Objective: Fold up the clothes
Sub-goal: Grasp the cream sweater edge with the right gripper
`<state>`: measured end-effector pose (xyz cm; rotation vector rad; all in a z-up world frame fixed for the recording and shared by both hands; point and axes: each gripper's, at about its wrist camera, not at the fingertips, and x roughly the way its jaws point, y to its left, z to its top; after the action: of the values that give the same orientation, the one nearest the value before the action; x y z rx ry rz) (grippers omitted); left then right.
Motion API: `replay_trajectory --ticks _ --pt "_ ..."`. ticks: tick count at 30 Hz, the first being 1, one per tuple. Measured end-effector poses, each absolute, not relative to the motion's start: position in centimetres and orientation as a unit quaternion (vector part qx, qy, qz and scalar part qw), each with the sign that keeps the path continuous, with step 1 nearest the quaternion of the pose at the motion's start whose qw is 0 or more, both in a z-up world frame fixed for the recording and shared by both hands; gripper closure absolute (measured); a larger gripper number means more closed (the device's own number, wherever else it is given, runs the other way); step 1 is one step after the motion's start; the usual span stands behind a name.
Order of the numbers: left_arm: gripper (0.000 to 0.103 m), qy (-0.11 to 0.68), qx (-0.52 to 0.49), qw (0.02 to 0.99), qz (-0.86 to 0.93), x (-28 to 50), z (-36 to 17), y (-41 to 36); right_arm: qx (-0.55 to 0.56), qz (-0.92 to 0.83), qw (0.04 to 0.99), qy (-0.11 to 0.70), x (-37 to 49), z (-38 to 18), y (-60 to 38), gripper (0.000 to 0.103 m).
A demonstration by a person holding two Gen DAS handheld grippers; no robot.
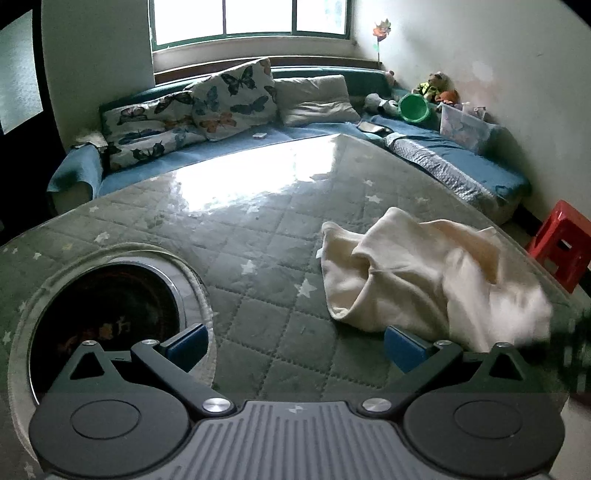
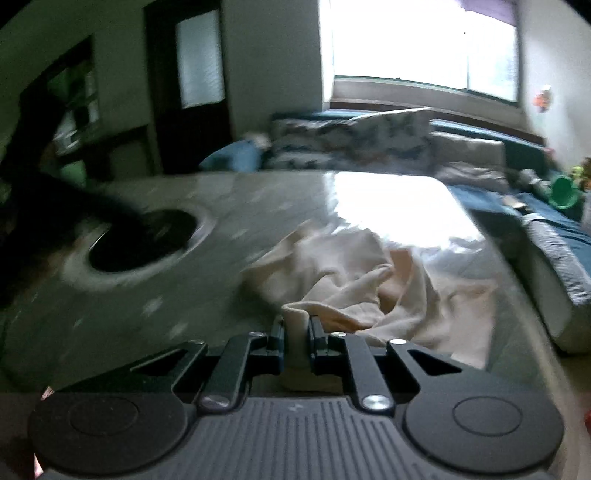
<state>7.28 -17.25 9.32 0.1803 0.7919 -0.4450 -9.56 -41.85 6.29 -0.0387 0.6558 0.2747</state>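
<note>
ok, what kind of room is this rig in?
Most likely a home living room. A corner sofa under the window holds butterfly-print cushions and stuffed toys, and the cream garment lies on a table with a quilted green star-print cover.

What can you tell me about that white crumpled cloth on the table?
The cloth is cream-white, soft and thick-looking, like a garment. It lies crumpled, not folded, with loose folds and an open tube-shaped end. It rests on the green quilted table cover with star prints. The right gripper is shut on one bunched edge of it. The left gripper is open and close by, not holding it.
</note>
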Motion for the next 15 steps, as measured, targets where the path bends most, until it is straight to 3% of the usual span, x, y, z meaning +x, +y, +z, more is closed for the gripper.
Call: replay_trajectory --ticks 5,9,15 --pt "0.0 0.381 0.095 0.892 -0.224 7.0 9.2 -17.8 -0.045 0.173 0.917 0.356 -11.9 5.1 -39.6 0.093" --pt "0.0 0.382 0.101 0.889 -0.23 6.9 9.0 -18.3 -0.025 0.172 0.918 0.357 -11.0 6.2 -40.4 0.082" --pt "0.0 0.383 0.1 0.889 -0.23 7.0 8.8 -18.4 0.026 0.142 0.932 0.332 -8.2 8.8 -43.0 0.077"
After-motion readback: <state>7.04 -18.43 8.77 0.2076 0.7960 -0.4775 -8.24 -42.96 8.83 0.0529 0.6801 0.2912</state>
